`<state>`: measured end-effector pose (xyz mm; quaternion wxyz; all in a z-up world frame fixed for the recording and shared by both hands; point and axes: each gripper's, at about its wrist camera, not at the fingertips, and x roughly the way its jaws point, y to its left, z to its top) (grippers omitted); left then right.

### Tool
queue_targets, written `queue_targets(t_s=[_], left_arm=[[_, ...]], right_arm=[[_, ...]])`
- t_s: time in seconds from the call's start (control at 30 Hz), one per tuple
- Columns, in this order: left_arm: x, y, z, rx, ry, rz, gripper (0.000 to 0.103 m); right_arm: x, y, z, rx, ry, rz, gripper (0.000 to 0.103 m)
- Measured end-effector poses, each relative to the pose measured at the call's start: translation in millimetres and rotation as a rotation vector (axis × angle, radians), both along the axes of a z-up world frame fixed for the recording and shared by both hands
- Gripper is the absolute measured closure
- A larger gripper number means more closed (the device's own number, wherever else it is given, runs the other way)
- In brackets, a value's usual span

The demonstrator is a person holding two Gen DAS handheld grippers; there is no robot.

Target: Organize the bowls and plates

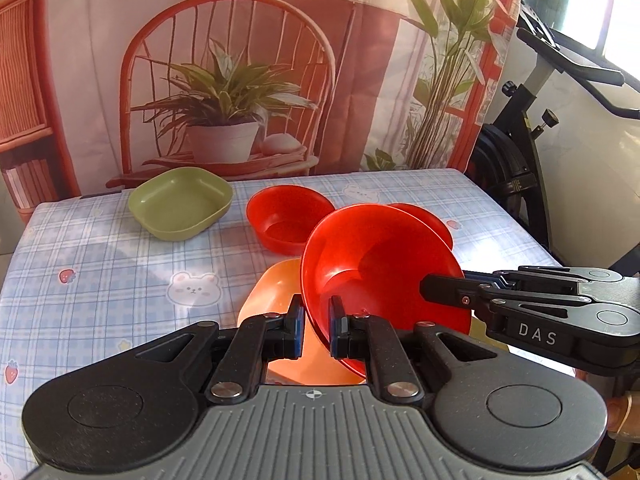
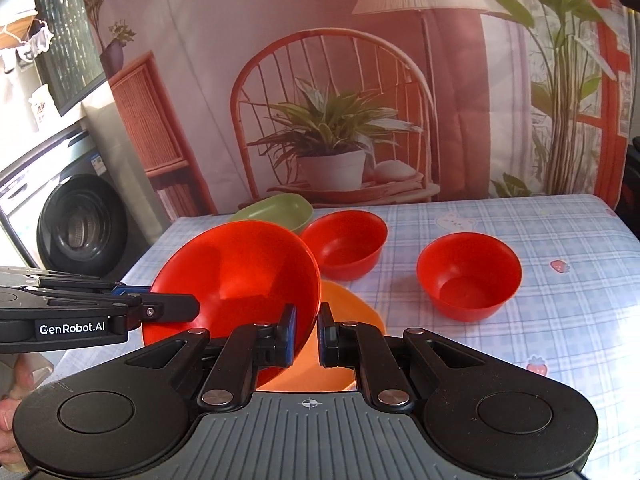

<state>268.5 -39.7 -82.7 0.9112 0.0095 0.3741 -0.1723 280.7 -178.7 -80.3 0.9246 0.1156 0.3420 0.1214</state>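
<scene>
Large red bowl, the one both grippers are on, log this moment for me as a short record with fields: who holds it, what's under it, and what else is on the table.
held item: large red bowl, tilted, lifted off the table
left gripper: shut on the bowl's rim
right gripper: shut on the rim at another spot
beneath: orange dish on the checked tablecloth
also on table: two small red bowls, both empty and upright; green dish, empty, near the far edge

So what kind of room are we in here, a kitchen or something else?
Probably a lived-in home, likely a utility or spare room, not a staged kitchen. A washing machine stands on one side, an exercise bike on the other, and the cosy chair-and-plant scene is only a printed backdrop hung behind the checked tablecloth.
</scene>
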Motion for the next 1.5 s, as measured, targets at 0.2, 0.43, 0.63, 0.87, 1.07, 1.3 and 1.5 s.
queue_targets(t_s=[0.2,0.43,0.63,0.87,1.07,1.3,1.5], left_arm=[[23.2,-39.8,-11.7,0.057,0.051,-0.061,0.090],[65.1,-78.7,-18.7,0.038,0.065,-0.113,0.090],[108.0,-105.4,-31.6,0.055,0.072,-0.139,0.090],[137.1,-130.2,-46.2,0.108,0.079,-0.163,0.090],[150.0,-147.4,-61.2,0.146,0.100,-0.184,0.090],[153.7,-153.6,-73.5,0.185,0.110,-0.198,0.090],[158.3,-158.1,-81.1,0.225,0.104,-0.208,0.090]], right_arm=[[9.0,-34.2,-13.6,0.031,0.045,-0.073,0.093],[32.3,-80.3,-19.2,0.056,0.035,-0.143,0.093],[68.3,-114.6,-36.1,0.057,0.036,-0.198,0.093],[96.5,-136.9,-54.7,0.037,0.035,-0.225,0.093],[107.3,-146.9,-69.9,0.018,0.057,-0.236,0.093],[112.0,-151.3,-81.3,0.015,0.073,-0.245,0.093],[112.9,-149.0,-83.4,0.009,0.079,-0.252,0.093]])
